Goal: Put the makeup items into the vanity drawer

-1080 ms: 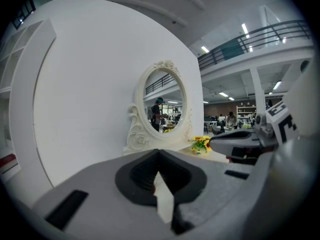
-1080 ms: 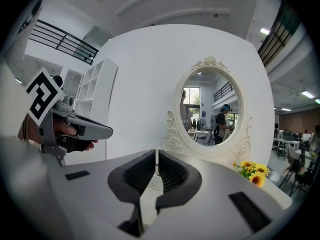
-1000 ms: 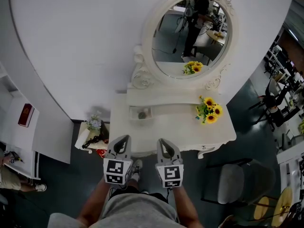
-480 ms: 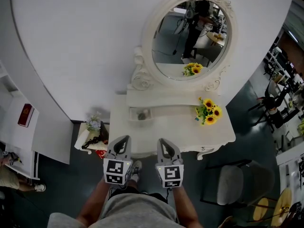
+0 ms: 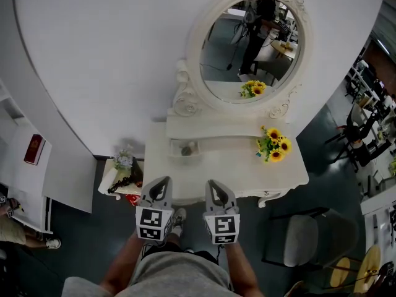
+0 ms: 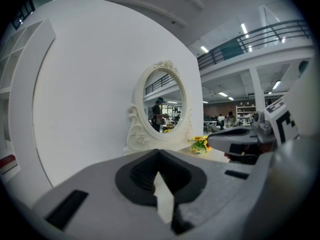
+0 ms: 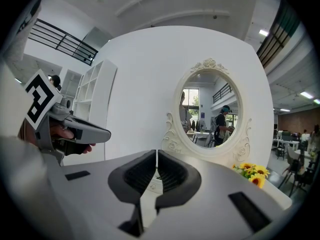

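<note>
**Closed right gripper (image 7: 156,156) faces oval mirror (image 7: 210,111)**

Jaws pressed together, only a thin slit between the pads, nothing gripped. The mirror has an ornate white frame and stands against a curved white wall (image 7: 140,74). A standing person is reflected in the glass. Sunflowers (image 7: 252,173) sit low, right of the mirror. The left gripper (image 7: 100,132) is at frame left, seen side on, held by a hand (image 7: 80,146). White shelving (image 7: 92,96) is behind it.

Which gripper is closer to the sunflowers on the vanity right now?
Right. In the head view the right gripper is below and left of the sunflowers; the left gripper sits beside it, further left.
</note>
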`<state>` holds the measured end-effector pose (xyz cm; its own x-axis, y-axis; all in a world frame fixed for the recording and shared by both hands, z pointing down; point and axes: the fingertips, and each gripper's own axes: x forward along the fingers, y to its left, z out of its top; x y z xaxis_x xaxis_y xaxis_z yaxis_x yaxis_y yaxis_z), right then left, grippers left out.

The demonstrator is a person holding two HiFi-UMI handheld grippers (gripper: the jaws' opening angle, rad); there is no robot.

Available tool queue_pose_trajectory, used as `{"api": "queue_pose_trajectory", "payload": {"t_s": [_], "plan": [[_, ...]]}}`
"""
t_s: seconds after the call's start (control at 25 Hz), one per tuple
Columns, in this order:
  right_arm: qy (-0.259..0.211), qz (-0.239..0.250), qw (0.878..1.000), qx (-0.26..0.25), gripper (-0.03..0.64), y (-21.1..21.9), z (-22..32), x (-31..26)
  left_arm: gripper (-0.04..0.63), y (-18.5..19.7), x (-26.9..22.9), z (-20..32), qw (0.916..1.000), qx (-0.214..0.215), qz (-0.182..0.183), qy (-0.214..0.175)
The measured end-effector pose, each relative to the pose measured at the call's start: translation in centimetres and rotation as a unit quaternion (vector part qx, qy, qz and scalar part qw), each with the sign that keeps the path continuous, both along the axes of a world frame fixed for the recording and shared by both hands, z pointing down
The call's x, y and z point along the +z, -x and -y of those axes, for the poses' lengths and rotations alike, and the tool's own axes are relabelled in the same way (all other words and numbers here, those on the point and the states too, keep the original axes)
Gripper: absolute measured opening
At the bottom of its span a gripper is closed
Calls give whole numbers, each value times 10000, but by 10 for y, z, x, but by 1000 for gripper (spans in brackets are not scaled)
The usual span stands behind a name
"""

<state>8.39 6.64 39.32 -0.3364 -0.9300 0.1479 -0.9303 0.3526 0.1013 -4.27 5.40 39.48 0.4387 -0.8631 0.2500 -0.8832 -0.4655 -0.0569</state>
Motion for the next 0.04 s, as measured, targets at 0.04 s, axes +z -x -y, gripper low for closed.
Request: {"api": "queue_pose_trajectory", "payload": {"t_s": [0.04], "plan": [[2, 4, 10000, 2, 25, 0, 0, 1, 0, 0, 1, 0, 10000, 8, 3, -2]]}}
